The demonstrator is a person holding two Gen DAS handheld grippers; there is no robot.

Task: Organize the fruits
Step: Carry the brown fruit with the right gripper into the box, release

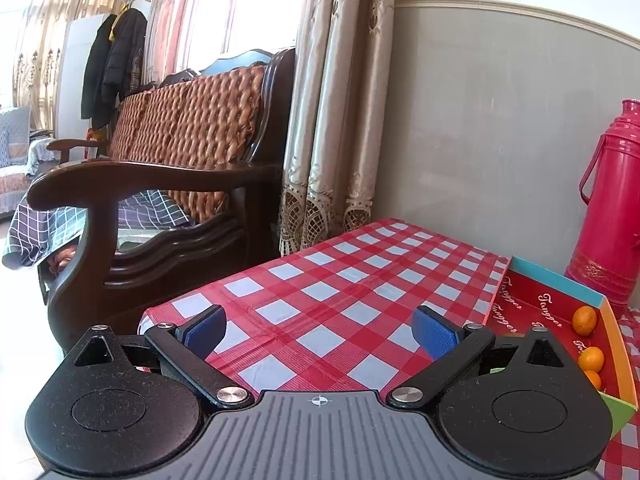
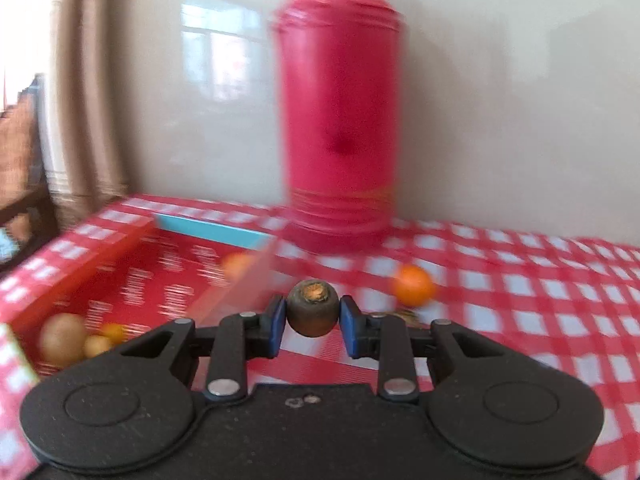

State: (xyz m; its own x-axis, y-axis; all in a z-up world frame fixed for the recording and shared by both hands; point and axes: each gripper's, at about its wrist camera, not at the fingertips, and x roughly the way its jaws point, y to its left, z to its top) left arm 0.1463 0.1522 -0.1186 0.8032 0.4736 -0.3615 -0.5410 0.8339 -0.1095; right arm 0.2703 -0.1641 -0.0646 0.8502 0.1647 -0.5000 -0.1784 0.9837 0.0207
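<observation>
Looking through my right camera, I see my right gripper (image 2: 312, 322) clamped on a dark round fruit (image 2: 312, 312), held above the checked tablecloth (image 2: 520, 320) beside the red box (image 2: 132, 276); the left view misses this. There my left gripper (image 1: 320, 330) hangs wide and empty. One orange (image 2: 413, 285) lies loose before the pink flask (image 2: 340, 120), others sit inside the box.

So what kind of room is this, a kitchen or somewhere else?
Most likely a home living room, not a kitchen: a wooden sofa with a woven cushion, long curtains by a bright window, and a table under a red checked cloth holding a red thermos.
</observation>
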